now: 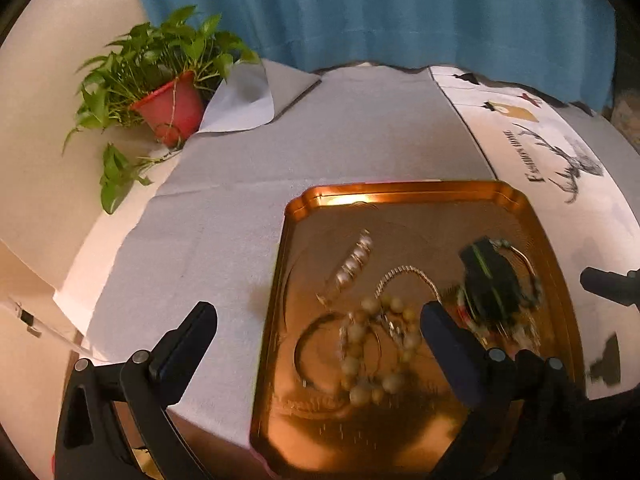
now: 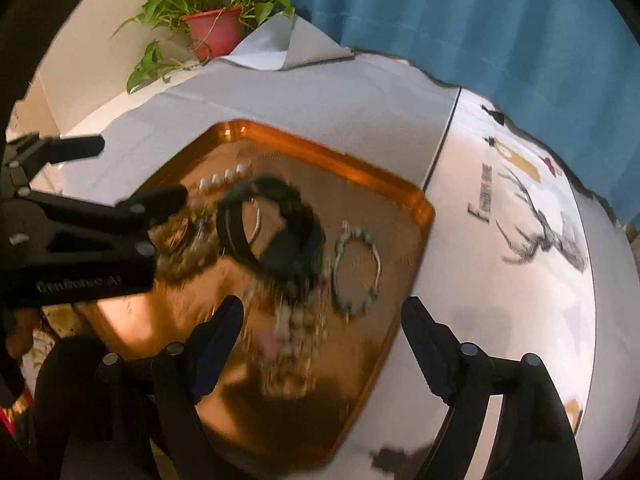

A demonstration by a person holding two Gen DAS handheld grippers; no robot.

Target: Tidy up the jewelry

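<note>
Here both tools, left tool (image 1: pixel 318 326) and right tool (image 2: pixel 322 316), gape empty above the jewelry (image 1: pixel 372 344).

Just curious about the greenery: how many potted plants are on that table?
1: a potted plant in a red pot at the table's far left corner, beside the blue curtain. Others may sit out of view.

Grey cloth (image 1: pixel 340 140) bare; plant (image 1: pixel 160 76) blocks corner.
</note>
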